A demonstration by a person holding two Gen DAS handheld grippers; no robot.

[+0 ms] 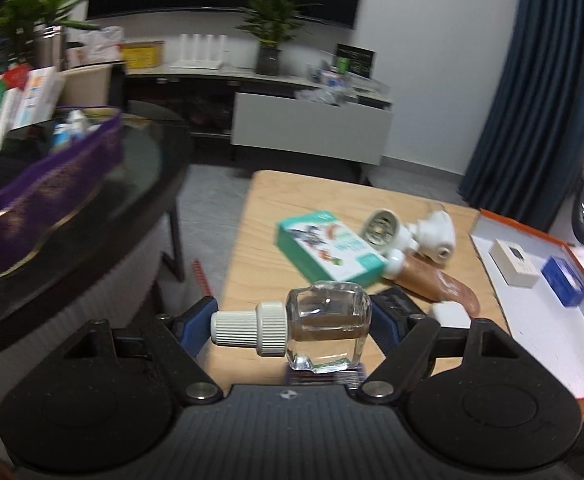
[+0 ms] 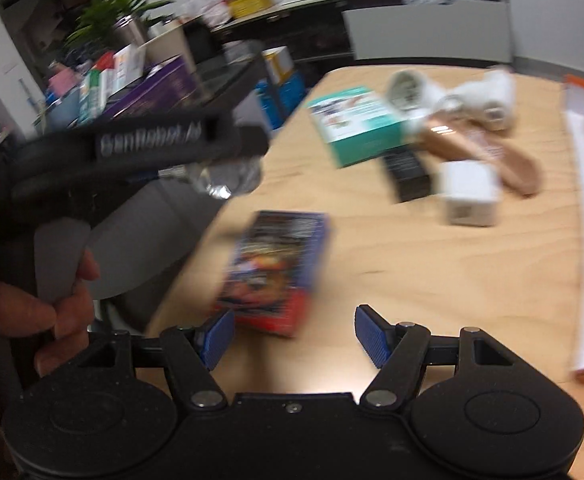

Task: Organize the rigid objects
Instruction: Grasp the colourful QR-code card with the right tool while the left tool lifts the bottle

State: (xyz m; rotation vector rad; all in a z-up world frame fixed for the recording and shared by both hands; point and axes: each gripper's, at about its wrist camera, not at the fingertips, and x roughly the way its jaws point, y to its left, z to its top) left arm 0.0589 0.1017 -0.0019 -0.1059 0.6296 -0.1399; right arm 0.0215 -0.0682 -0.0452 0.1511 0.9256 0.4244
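1. Blurred in the right view: blue and red box (image 2: 272,268) on the wooden table (image 2: 372,264), just ahead of the right gripper (image 2: 294,338), open and empty.
2. Held sideways in the left gripper (image 1: 292,320): clear bottle (image 1: 328,324), white cap to the left, above the table edge.
3. Partly cut off at the right: orange-edged tray (image 1: 540,340).
4. Behind: dark round table (image 1: 92,216), blue curtain (image 1: 532,80).

A clear square glass bottle (image 1: 328,326) with a ribbed white cap lies sideways between the left tongs (image 1: 292,320), lifted above the wooden counter (image 1: 260,216), cap pointing left
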